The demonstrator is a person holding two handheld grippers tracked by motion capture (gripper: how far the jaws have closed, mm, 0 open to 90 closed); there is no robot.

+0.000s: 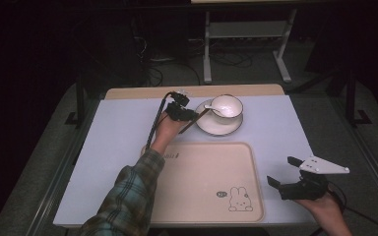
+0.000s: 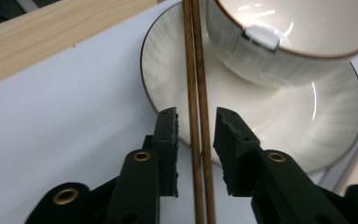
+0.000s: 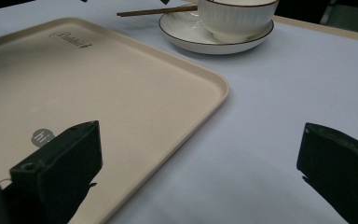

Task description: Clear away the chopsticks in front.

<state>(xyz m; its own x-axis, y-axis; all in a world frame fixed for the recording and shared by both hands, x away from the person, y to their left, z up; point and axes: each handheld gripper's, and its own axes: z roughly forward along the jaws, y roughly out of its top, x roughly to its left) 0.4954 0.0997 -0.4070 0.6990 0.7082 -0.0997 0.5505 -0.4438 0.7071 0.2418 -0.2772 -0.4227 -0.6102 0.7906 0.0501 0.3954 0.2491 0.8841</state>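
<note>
A pair of brown chopsticks (image 2: pixel 196 70) leans with its far end on the rim of a white saucer (image 2: pixel 168 70), beside a white ribbed bowl (image 2: pixel 303 28) that holds a white spoon (image 2: pixel 261 37). My left gripper (image 2: pixel 196 123) straddles the chopsticks with a small gap on each side, so it is open and not pressing on them. In the high view the left gripper (image 1: pixel 189 115) sits just left of the saucer (image 1: pixel 219 129) and bowl (image 1: pixel 226 105). My right gripper (image 1: pixel 281 170) rests wide open at the table's right front, with nothing between its jaws.
A beige tray (image 1: pixel 202 167) with a rabbit print lies at the table's front centre, bare on top. The tray (image 3: pixel 98 84) is just left of the right gripper (image 3: pixel 200 158). The pale tabletop (image 1: pixel 118 128) ends in a wooden strip at the back.
</note>
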